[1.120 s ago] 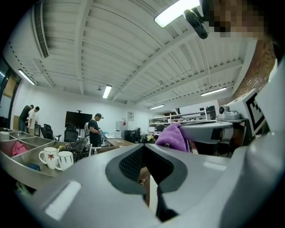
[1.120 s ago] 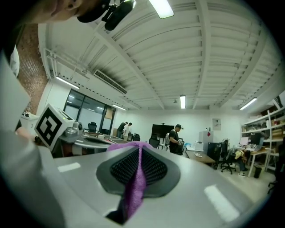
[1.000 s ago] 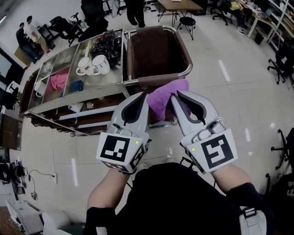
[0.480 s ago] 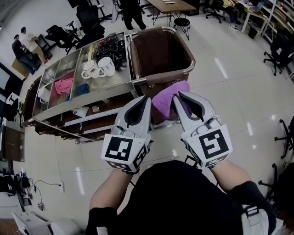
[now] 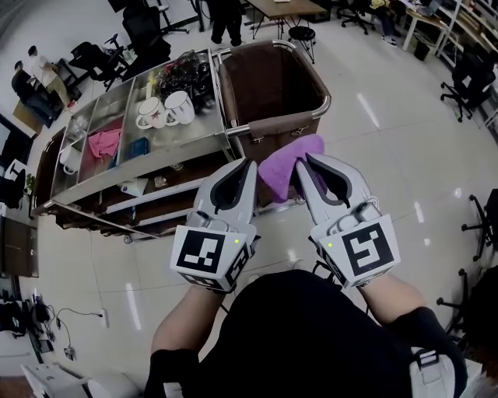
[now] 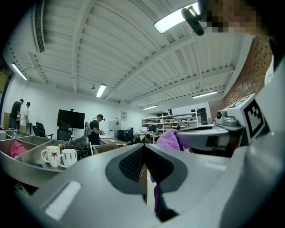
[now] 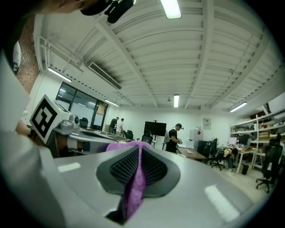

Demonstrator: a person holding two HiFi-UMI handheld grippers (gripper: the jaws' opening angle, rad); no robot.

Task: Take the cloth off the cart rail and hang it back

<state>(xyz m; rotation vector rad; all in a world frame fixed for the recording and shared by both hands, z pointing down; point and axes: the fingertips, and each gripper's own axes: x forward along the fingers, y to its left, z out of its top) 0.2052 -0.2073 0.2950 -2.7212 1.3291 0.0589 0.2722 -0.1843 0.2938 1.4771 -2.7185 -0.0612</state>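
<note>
R gripper point(image 5: 305, 160) fingers clamp the purple cloth point(image 5: 282, 165), a strip of it squeezed btwn the pads. Cloth hangs bunched on near side of cart rail point(image 5: 278, 124). L gripper point(image 5: 247, 164) fingers pressed together, tip just beside cloth.

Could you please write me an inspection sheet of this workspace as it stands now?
Surface: steel cart top with trays set into it.
Job's things: purple cloth close by the cart rail; contact unclear.
Clutter: two mugs, pink rag in a tray.
Grippers: right gripper shut on the cloth; left gripper shut, nothing between its pads.
Cables: thin lead on the floor, left.
Surroundings: glossy floor, office chairs, desks, people behind the cart.
</note>
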